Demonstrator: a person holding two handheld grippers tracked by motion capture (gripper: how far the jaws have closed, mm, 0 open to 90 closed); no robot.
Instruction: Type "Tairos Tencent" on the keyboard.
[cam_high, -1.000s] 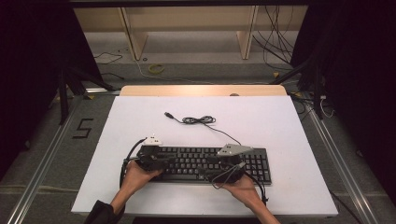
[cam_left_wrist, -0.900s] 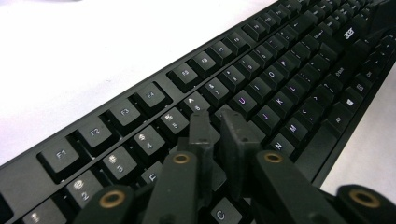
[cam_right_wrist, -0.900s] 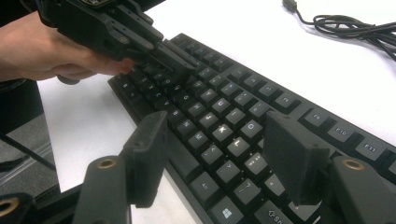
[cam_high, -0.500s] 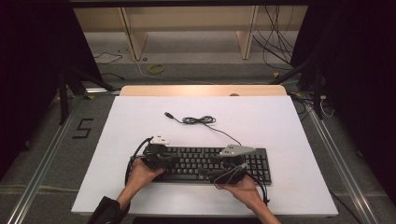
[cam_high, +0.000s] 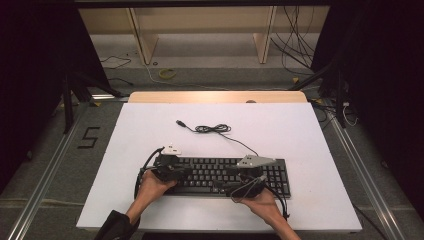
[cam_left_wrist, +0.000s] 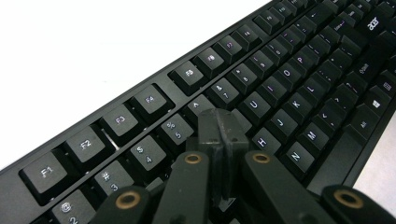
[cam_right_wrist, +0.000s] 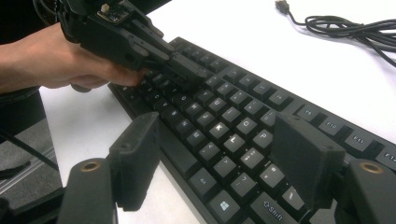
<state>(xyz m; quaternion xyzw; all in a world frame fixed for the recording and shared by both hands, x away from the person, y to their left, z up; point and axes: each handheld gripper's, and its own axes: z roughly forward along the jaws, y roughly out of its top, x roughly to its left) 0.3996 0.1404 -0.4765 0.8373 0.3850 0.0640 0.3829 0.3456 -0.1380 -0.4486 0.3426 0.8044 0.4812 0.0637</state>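
A black keyboard (cam_high: 225, 175) lies near the front edge of the white table (cam_high: 300, 130). Its cable (cam_high: 212, 129) is coiled behind it and ends in a USB plug (cam_high: 179, 122). My left gripper (cam_left_wrist: 219, 135) is shut, with its joined tips over the keys near the number row (cam_left_wrist: 175, 130) and nothing between them. It shows at the keyboard's left end (cam_high: 172, 170) and in the right gripper view (cam_right_wrist: 189, 77). My right gripper (cam_right_wrist: 219, 154) is open over the keyboard's front edge, right of the middle (cam_high: 250, 182). Its jaws have just been opening; keys lie below the gap and the pads (cam_right_wrist: 137, 154) press on nothing.
A wooden strip (cam_high: 217, 96) runs along the table's far edge. Behind it stand wooden shelf legs (cam_high: 142, 37), with loose cables (cam_high: 295, 45) on the floor. Metal rails (cam_high: 365, 180) flank the table. A "5" (cam_high: 90, 137) marks the floor at the left.
My left hand and its gripper have shifted slightly to the right along the keyboard. The right hand has stayed where it was.
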